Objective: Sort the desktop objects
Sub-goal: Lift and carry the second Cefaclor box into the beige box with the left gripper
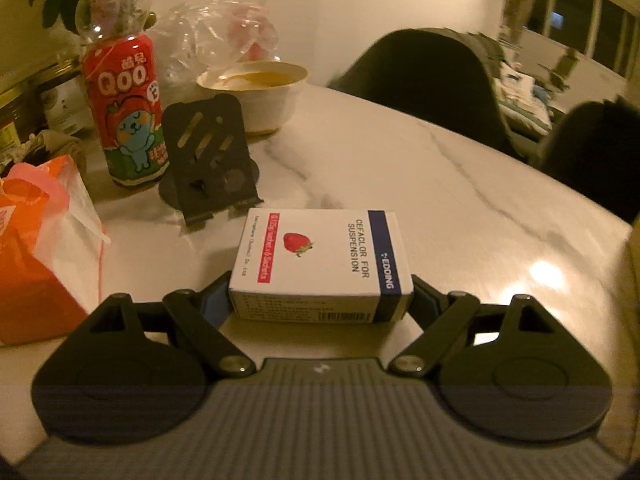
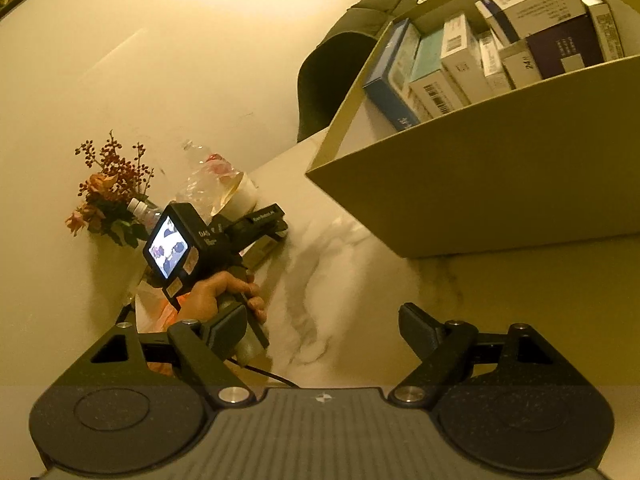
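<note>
White medicine box (image 1: 322, 258) shows only left-wrist.

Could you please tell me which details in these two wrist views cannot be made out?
- Left wrist view: whether the left gripper presses the medicine box; the box hides the jaws' inner faces.
- Left wrist view: the tissue pack is cut off by the left edge.
- Right wrist view: most cartons in the cardboard box show labels too small to read.
- Right wrist view: the screen on the other gripper is too small to read.
</note>
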Tool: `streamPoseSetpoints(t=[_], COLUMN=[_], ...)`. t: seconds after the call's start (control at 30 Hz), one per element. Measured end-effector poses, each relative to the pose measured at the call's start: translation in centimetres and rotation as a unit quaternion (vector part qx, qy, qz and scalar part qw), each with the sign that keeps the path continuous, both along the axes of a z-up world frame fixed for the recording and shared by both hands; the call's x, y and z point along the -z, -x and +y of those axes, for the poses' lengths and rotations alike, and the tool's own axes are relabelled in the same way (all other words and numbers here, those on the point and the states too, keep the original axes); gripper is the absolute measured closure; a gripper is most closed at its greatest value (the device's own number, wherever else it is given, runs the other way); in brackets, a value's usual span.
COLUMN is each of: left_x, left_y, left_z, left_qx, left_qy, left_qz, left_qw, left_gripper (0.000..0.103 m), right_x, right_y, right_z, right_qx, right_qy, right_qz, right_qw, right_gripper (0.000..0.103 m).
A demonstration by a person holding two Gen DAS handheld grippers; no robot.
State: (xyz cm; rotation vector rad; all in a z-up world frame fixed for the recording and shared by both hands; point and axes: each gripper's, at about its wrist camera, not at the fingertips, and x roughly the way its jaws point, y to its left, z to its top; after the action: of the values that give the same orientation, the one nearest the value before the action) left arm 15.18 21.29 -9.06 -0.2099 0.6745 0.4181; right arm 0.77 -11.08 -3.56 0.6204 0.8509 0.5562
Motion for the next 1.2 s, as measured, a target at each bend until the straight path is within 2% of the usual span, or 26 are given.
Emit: streamPoseSetpoints(t=[0.3,0.63,0.87,1.03,1.2], left_x=[-0.8,-5.5,-8.2,-9.9,-10.6], left_y=[2.9,4.1,2.8,1.3,-1.0], left_z=[-0.6,-3.5,-8.0,-12.1,-16.3], left_qx=[0.08,0.149,0.219,0.275,0.321], left_qy=[-0.007,-0.014,0.001,0.006,0.006], left_qz=[-0.023,-0.068,-0.088,-0.102,-0.095], left_qw=[0.9965,0.9863,0.9716,0.9561,0.9424], left_gripper=[0.016,0.016,0.016,0.016,0.016], right_x=[0.0,0.3,0.6,0.9,1.3], right_y=[0.9,1.4,2.0,2.1,2.2], right_z=[0.3,0.3,-0.6,-1.7,-2.8], right_qx=[0.0,0.004,0.017,0.027,0.04], right_qy=[-0.001,-0.006,-0.009,-0.011,-0.014], right_qz=[-0.003,-0.001,0.001,0.005,0.01], right_qw=[1.0,1.0,1.0,1.0,0.999], right_gripper=[0.017,0.017,0.017,0.017,0.017])
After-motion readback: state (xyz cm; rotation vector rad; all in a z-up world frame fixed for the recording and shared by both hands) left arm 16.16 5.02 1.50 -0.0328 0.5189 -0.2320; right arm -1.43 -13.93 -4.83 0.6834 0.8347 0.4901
